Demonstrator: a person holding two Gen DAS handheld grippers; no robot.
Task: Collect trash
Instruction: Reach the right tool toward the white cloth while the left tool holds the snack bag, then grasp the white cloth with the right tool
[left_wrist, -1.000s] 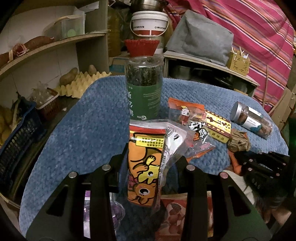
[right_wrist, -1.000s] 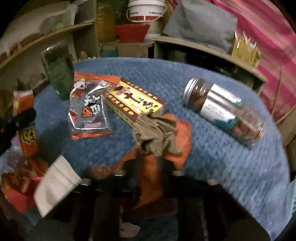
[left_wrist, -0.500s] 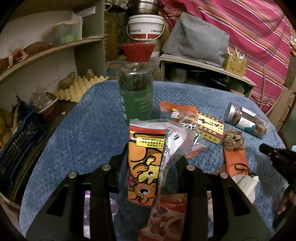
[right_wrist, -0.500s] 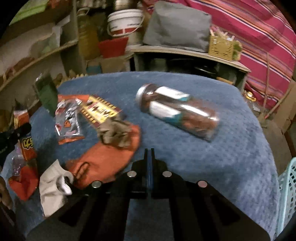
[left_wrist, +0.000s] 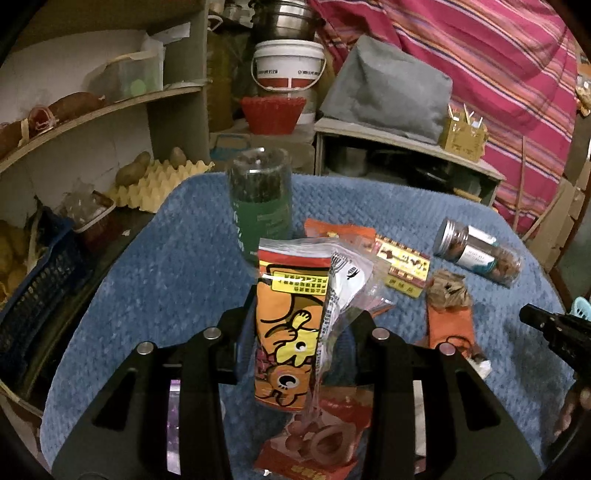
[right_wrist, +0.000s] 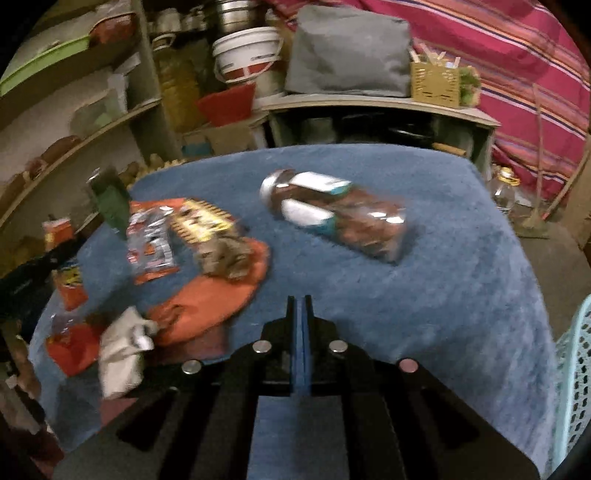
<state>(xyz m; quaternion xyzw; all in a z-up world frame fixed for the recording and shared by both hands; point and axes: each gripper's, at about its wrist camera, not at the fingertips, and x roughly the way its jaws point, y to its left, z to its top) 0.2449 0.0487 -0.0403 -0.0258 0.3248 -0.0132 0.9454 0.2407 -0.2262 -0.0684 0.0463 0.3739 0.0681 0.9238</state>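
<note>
A blue cloth (left_wrist: 155, 266) covers the table, with cluttered shelves (left_wrist: 110, 107) and a striped pink drape (left_wrist: 498, 74) behind it. The right wrist view is smeared by blur — the wrappers at its left edge are hard to read, and a teal basket (right_wrist: 576, 369) is cut off at lower right. The left gripper (left_wrist: 301, 332) is clamped on an orange snack bag (left_wrist: 291, 332) held upright at frame centre, hiding the cloth behind it; a red wrapper (left_wrist: 321, 439) lies just below. The right gripper (right_wrist: 300, 306) has its fingers pressed together with nothing between them, hovering over bare cloth. A green jar (left_wrist: 260, 206) stands upright at upper centre with dark contents; a capped jar (right_wrist: 332, 212) of brown pieces lies on its side — mid-frame in the right view.
</note>
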